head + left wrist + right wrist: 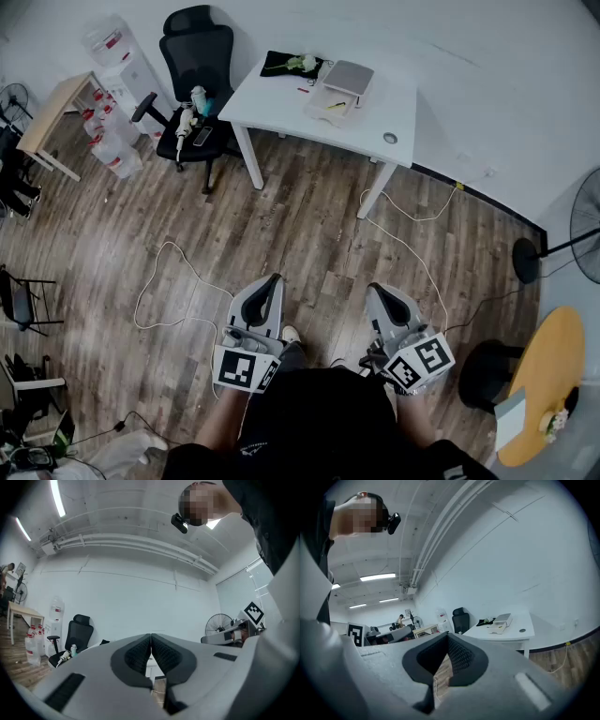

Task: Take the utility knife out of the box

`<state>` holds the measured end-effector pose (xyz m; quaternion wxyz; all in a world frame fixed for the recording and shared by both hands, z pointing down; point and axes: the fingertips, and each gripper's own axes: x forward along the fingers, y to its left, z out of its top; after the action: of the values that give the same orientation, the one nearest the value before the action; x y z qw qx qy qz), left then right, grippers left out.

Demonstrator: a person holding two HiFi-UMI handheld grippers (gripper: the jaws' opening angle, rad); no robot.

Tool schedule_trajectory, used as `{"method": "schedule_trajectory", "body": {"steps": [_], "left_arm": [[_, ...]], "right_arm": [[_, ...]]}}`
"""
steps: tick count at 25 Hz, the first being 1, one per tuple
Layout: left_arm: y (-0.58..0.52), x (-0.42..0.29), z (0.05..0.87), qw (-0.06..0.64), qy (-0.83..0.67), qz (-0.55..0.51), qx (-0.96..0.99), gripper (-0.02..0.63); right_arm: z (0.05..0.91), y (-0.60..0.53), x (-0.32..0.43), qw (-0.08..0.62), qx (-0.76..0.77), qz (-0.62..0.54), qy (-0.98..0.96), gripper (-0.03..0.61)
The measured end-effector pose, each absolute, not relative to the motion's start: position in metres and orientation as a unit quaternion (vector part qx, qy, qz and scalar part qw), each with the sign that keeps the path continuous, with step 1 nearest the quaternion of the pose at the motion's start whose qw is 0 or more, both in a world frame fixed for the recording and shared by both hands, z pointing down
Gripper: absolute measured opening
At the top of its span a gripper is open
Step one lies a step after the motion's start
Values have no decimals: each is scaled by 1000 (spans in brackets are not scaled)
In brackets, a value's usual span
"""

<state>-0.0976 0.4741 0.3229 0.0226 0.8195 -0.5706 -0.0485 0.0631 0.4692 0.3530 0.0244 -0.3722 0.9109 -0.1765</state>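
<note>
The left hand-held gripper (pixel 273 281) and right hand-held gripper (pixel 377 291) are both closed and empty, well away from the bench (pixel 281 94). The knife is probably in the box (pixel 330 105), too small to tell. Step closer and open one gripper before reaching.

contents of the box (pixel 323 110) too small to tell, standing fan (pixel 588 225) cut by right edge
</note>
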Motion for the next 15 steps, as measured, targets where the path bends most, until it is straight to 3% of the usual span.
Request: {"method": "schedule_trajectory", "body": {"steps": [7,15], "left_arm": [[596,-27,346,74,-559,-33,825,6],[673,45,343,32,-548,-11,836,6]], "right_arm": [[349,598,143,19,-387,-170,906,5],[357,663,206,18,-400,-161,902,5]]}}
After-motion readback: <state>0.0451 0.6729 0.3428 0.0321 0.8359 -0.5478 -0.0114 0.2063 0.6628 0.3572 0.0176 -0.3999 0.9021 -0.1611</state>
